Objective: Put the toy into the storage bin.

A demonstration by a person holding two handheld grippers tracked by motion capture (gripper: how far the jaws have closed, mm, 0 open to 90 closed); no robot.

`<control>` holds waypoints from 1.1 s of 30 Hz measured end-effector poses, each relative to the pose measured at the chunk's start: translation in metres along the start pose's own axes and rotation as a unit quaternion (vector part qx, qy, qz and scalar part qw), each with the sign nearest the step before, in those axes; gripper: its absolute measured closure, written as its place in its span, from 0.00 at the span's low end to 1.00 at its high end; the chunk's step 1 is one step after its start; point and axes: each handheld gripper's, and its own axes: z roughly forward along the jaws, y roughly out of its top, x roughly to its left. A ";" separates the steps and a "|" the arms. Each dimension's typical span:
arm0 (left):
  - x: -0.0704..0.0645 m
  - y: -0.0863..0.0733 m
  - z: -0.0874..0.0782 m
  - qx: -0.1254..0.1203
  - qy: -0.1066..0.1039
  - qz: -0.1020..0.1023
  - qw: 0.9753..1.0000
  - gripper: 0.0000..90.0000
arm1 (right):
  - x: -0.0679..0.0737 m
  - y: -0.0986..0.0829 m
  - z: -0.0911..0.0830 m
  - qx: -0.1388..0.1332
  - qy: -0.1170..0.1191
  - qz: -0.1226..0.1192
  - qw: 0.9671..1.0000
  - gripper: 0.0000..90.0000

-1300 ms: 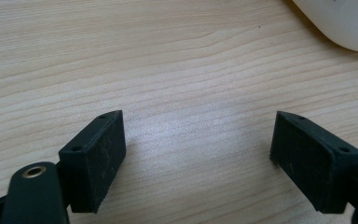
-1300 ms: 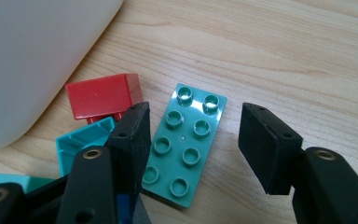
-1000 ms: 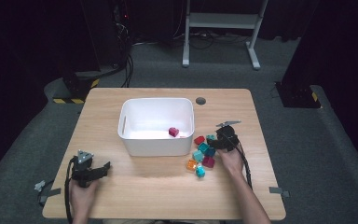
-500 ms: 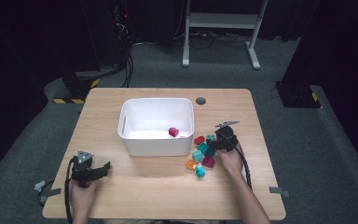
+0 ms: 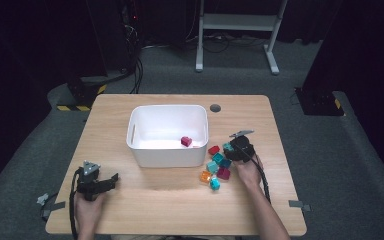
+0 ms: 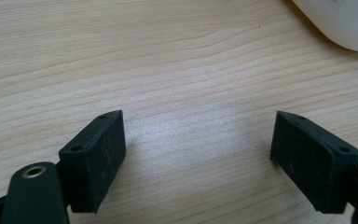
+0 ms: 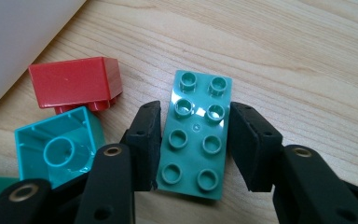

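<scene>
A green two-by-four studded brick (image 7: 196,135) lies flat on the wooden table. My right gripper (image 7: 193,144) has its jaws against the brick's two long sides and is shut on it. In the high view the right gripper (image 5: 235,149) sits just right of the white bin (image 5: 166,107), at the top of a cluster of bricks. My left gripper (image 5: 111,179) rests near the table's front left. Its jaws stand wide open over bare wood in the left gripper view (image 6: 198,154).
A dark red brick (image 5: 185,141) lies inside the bin. Beside the held brick are a red brick (image 7: 74,84) and an upturned teal brick (image 7: 58,149). Orange (image 5: 205,176), magenta (image 5: 223,173) and teal (image 5: 214,184) bricks lie nearer the front. The bin wall (image 7: 18,32) is close by.
</scene>
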 end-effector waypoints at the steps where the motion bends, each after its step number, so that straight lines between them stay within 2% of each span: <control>1: 0.000 0.000 0.000 0.000 0.000 0.000 1.000 0.20 | 0.000 0.000 0.000 -0.001 0.000 0.000 1.000 0.63; 7: 0.000 0.000 0.000 0.000 0.000 -0.001 1.000 0.20 | -0.001 0.000 0.000 -0.002 0.001 -0.005 1.000 0.66; 15: 0.000 0.000 0.000 0.000 0.000 -0.001 1.000 0.20 | -0.003 -0.001 -0.002 -0.004 0.006 -0.001 1.000 0.66; 20: 0.000 0.000 0.000 0.000 0.000 0.000 1.000 0.20 | -0.007 0.000 -0.012 -0.020 0.016 0.011 1.000 0.66; 25: 0.000 0.000 0.000 0.000 0.000 -0.001 1.000 0.20 | -0.008 0.001 -0.022 -0.031 0.024 0.009 0.999 0.66; 30: 0.000 0.000 0.000 0.000 0.000 0.000 1.000 0.20 | -0.011 0.002 -0.034 -0.052 0.038 0.020 0.998 0.66; 33: 0.000 0.000 0.000 0.000 0.000 -0.001 1.000 0.20 | -0.012 0.002 -0.039 -0.056 0.045 0.021 0.997 0.66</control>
